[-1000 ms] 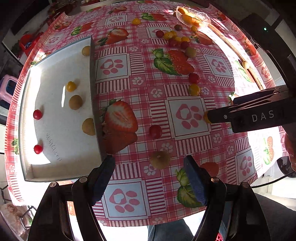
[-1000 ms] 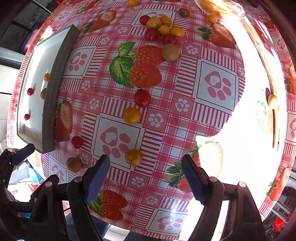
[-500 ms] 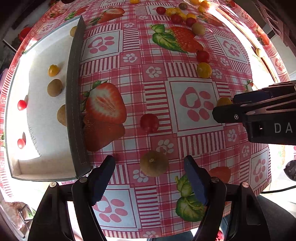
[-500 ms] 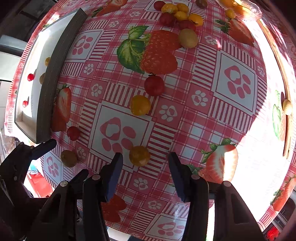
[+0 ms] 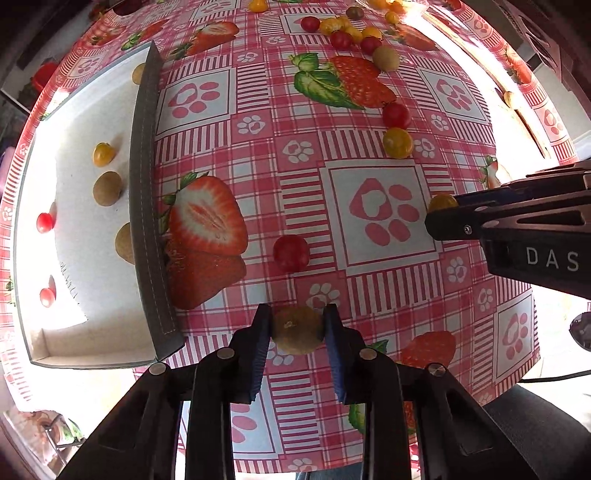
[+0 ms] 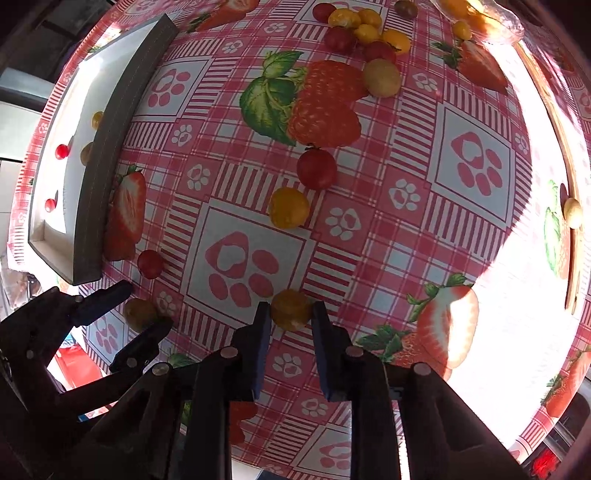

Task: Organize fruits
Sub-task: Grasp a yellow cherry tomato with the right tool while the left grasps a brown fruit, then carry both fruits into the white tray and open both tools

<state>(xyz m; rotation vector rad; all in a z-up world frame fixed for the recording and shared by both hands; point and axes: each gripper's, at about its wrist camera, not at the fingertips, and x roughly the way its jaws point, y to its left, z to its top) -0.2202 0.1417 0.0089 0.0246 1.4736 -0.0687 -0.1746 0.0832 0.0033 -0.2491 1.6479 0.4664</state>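
A brownish-green round fruit (image 5: 297, 332) rests on the strawberry-print tablecloth between the blue pads of my left gripper (image 5: 297, 312). Its jaws are closing and the pads touch the fruit on both sides. To the right, my right gripper (image 6: 291, 314) points down at a yellow cherry tomato (image 6: 290, 301), its jaws closing tight on it. The right wrist view shows the left gripper (image 6: 127, 317) from the side around its fruit (image 6: 138, 314). A white tray with a grey wall (image 5: 147, 221) at the left holds several small fruits.
A red tomato (image 5: 291, 253) lies just beyond the left gripper. Another red one (image 6: 317, 168) and a yellow one (image 6: 289, 207) lie further out, and a cluster of fruits (image 6: 365, 33) at the far side. A wooden strip (image 6: 570, 258) runs along the right.
Both grippers have come down toward the cloth. Both went from wide open to closed, the left around the brown fruit, the right around the yellow tomato.
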